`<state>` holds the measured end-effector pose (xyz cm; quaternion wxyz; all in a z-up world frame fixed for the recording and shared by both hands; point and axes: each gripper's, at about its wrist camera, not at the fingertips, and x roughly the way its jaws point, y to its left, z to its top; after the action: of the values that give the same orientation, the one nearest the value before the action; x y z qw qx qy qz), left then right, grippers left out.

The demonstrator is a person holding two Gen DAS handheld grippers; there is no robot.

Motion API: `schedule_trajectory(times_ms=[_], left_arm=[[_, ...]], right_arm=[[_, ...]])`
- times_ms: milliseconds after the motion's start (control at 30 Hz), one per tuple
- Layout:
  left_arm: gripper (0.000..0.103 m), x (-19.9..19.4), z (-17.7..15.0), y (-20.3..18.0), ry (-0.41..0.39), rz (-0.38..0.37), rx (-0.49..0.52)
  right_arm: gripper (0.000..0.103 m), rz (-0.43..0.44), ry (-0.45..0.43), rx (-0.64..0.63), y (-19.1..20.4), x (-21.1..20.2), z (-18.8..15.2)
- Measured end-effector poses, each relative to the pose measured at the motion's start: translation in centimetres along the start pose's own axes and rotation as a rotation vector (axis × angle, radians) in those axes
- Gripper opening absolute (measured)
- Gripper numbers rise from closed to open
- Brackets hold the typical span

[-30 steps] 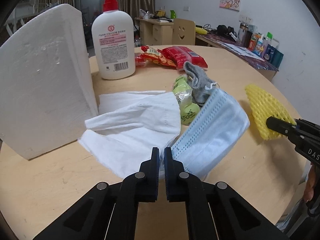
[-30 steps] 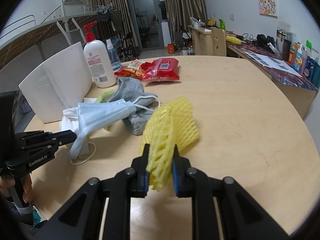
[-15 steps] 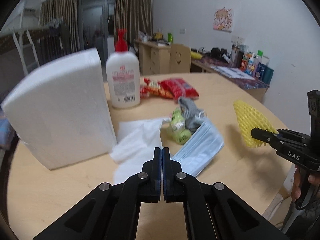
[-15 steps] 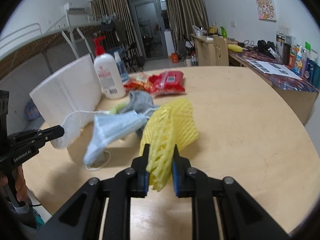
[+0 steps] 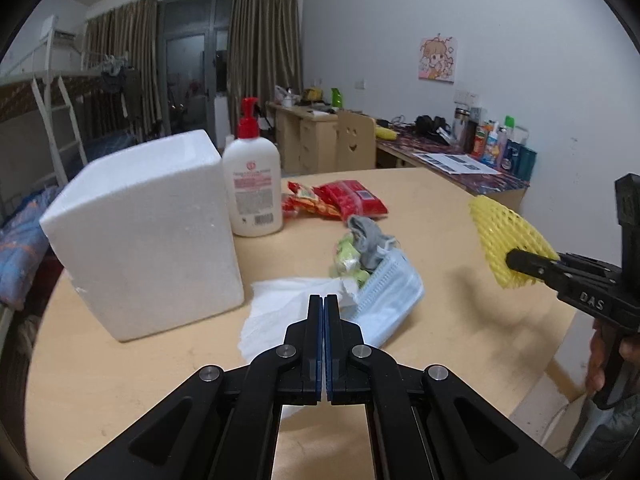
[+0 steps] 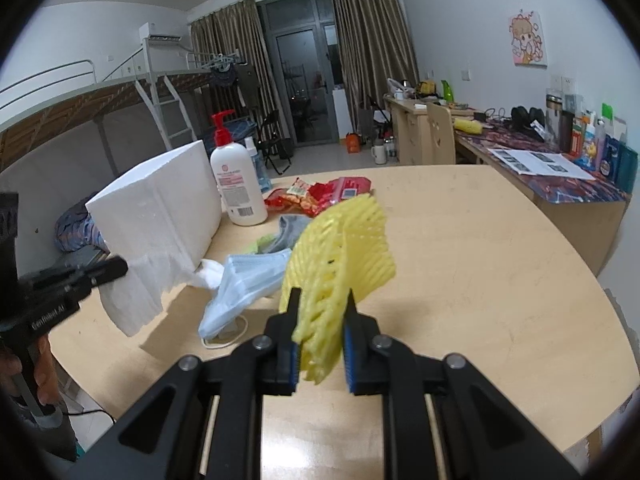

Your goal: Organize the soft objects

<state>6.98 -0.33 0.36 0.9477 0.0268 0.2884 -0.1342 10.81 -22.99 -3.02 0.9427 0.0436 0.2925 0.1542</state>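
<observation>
My left gripper (image 5: 324,300) is shut on a white tissue (image 5: 280,312). In the right wrist view the tissue (image 6: 132,296) hangs from the left gripper (image 6: 118,269) above the table. My right gripper (image 6: 320,312) is shut on a yellow foam net (image 6: 340,248) and holds it in the air. The left wrist view shows the net (image 5: 504,236) in the right gripper (image 5: 514,259) at the right. A blue face mask (image 5: 394,296) lies on the table against a grey sock (image 5: 368,240) and green packets (image 5: 348,260).
A white foam block (image 5: 148,232) stands at the left of the wooden table (image 5: 452,312). A lotion pump bottle (image 5: 252,188) and red snack packs (image 5: 348,200) sit behind the pile. A hand (image 5: 600,360) holds the right gripper past the table's right edge.
Both grippers have risen and drawn back from the pile. The left jaws closed fully and lifted the tissue off the table. The mask, briefly raised, lies on the table again.
</observation>
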Motion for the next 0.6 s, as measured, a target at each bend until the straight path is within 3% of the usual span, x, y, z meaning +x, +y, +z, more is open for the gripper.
schedule_trajectory(times_ms=[100,267,600], left_arm=[[0.000,0.1,-0.6,0.2,0.015,-0.022,-0.016],[0.000,-2.5,0.8,0.5,-0.076,0.024,-0.017],[0.000,-8.1,2.8,0.1,-0.215,0.043,-0.008]], right_arm=[[0.020,0.001,-0.013,0.012,0.0,-0.2,0.2],[0.020,0.014,-0.060,-0.005,0.8,-1.7,0.7],[0.020,0.045,-0.169,-0.057,3.0,-5.7,2.1]])
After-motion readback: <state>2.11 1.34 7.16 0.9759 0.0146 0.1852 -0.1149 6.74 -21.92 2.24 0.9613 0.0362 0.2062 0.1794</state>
